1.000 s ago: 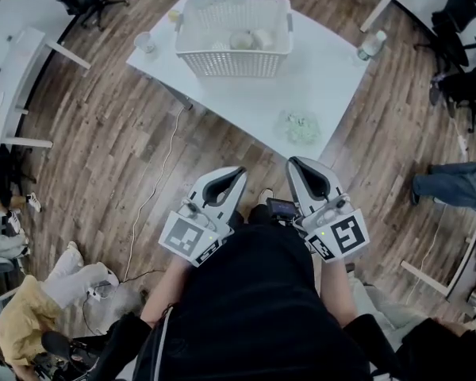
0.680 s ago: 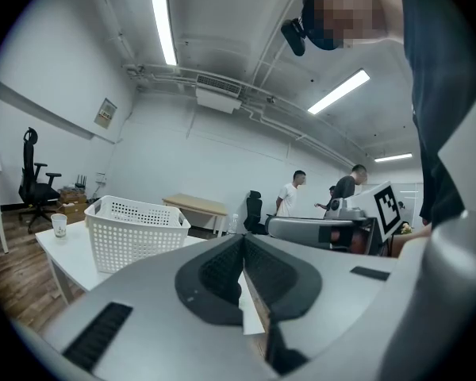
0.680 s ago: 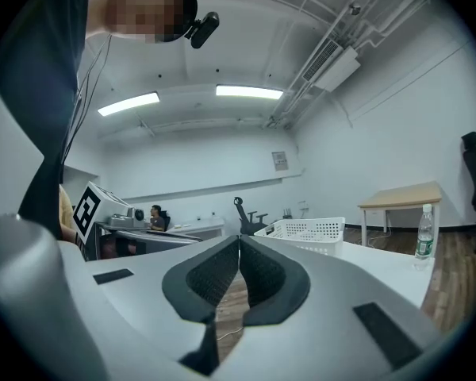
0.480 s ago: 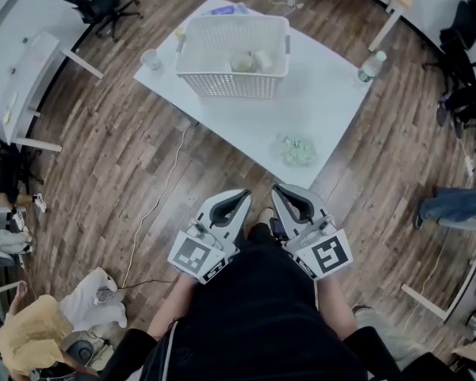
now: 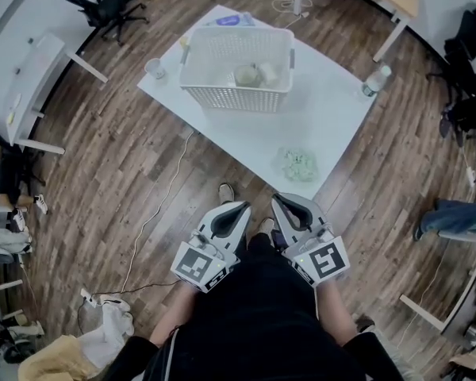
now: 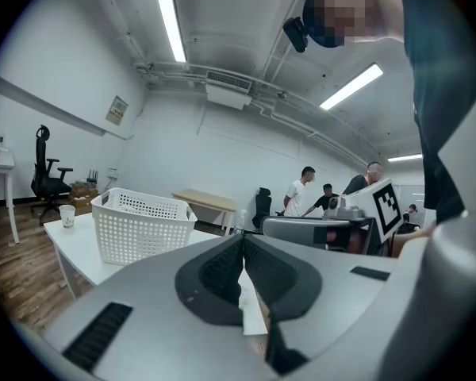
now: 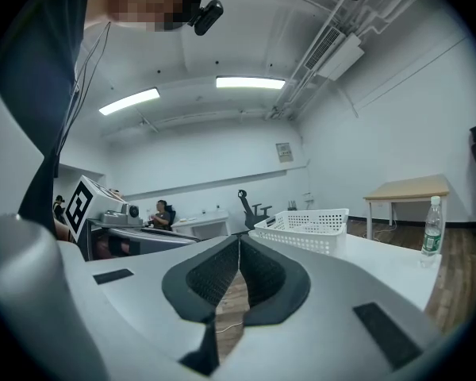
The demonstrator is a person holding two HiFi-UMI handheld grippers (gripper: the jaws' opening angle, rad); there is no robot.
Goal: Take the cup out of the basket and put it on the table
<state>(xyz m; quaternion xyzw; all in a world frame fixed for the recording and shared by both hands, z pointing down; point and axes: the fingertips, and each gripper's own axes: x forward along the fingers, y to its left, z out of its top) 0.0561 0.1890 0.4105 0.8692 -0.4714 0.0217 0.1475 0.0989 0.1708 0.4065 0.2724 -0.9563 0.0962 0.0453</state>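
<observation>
The white mesh basket stands on the white table, well ahead of me. Inside it lies a pale cup with another pale item beside it. My left gripper and right gripper are held close to my body, above the wooden floor and short of the table's near corner. Both are shut with nothing between the pads. The left gripper view shows the basket beyond my left gripper. In the right gripper view the basket lies past my right gripper.
A paper cup stands on the table left of the basket, a plastic bottle at the right corner, a crumpled green thing near the front corner. A cable runs over the floor. Office chairs, other tables and people are around.
The two grippers have drawn closer together and sit lower in the head view. Both stay shut. The basket and its contents have not been touched.
</observation>
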